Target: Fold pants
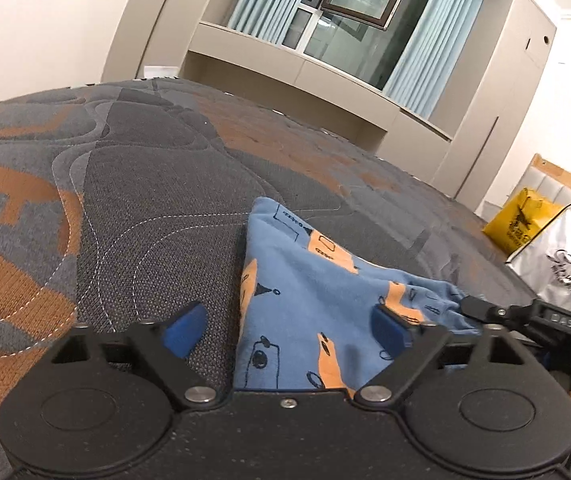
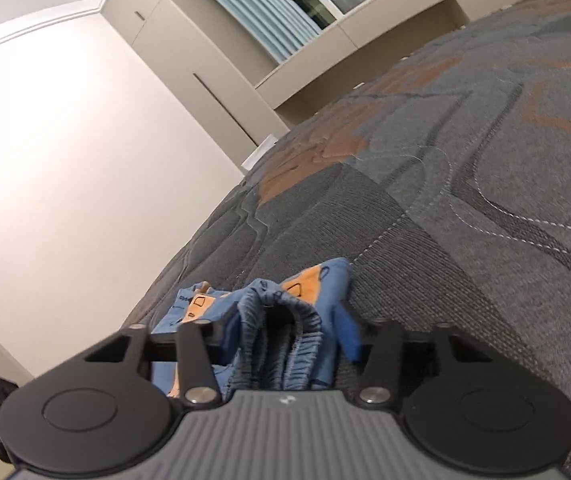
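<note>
Blue pants (image 1: 305, 320), quilted grey-orange mattress (image 1: 145, 184), curtained window (image 1: 365, 12)

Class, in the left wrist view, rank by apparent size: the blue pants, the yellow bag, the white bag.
1. blue pants, though nearest the camera.
2 and 3. white bag and yellow bag: look alike, both cut off; unranked.

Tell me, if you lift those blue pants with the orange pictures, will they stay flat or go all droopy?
Probably droopy. The blue pants are soft knit cloth, already sagging in folds on the mattress. The gathered waistband bunches between the right gripper fingers, so it should stretch, not hold shape. They look light and unlikely to slip on that rough fabric.
</note>
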Motion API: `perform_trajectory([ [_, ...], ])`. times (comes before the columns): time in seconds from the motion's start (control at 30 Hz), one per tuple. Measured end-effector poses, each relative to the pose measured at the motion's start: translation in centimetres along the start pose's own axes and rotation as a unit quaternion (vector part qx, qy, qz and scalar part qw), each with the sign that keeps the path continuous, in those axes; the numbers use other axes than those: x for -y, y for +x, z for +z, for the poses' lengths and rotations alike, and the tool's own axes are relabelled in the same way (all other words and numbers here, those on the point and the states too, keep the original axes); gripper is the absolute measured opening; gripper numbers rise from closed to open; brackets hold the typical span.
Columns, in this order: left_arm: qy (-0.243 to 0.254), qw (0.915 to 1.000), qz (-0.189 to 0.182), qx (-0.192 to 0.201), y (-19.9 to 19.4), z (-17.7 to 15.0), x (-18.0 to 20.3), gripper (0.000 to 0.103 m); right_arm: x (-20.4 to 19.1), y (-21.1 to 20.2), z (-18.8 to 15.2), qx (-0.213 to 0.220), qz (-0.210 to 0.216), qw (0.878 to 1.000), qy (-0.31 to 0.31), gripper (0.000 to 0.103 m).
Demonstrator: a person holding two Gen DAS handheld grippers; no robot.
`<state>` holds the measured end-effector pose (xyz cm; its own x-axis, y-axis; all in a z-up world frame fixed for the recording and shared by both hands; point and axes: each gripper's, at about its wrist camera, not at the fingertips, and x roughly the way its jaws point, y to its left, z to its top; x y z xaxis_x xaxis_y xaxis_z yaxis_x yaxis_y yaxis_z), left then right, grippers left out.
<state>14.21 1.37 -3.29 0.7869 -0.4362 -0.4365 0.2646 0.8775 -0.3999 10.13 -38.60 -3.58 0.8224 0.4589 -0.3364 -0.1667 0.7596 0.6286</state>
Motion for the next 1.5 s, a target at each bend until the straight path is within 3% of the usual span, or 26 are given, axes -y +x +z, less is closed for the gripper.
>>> perform_trajectory([
  [0.17,-0.03,0.9988,-0.029,-0.027,-0.7,0.1,-0.2,0.066,0.8,0.1,0.1,0.001,0.007,1.0,0.021,0.035],
  [0.3,-0.013,0.9987,0.014,-0.047,-0.7,0.1,0.6,0.051,0.8,0.3,0.1,-0.002,0.006,1.0,0.019,0.031],
  [0.6,-0.019,0.9982,0.029,-0.049,-1.0,0.1,0.5,0.039,0.6,0.0,-0.1,0.0,0.004,1.0,0.019,0.031],
  [0.83,-0.005,0.9985,0.039,-0.038,-1.3,0.4,1.2,0.019,-0.4,-0.4,-0.5,0.015,-0.01,1.0,-0.009,0.017],
  [1.13,-0.011,0.9993,0.023,-0.028,-1.9,0.9,1.0,0.015,-1.7,-1.7,-1.1,0.044,-0.009,0.999,-0.011,0.014],
  [1.5,0.046,0.9989,0.006,0.009,-2.0,3.7,1.7,0.015,-6.4,-0.7,0.3,0.064,-0.026,0.995,-0.073,0.013],
])
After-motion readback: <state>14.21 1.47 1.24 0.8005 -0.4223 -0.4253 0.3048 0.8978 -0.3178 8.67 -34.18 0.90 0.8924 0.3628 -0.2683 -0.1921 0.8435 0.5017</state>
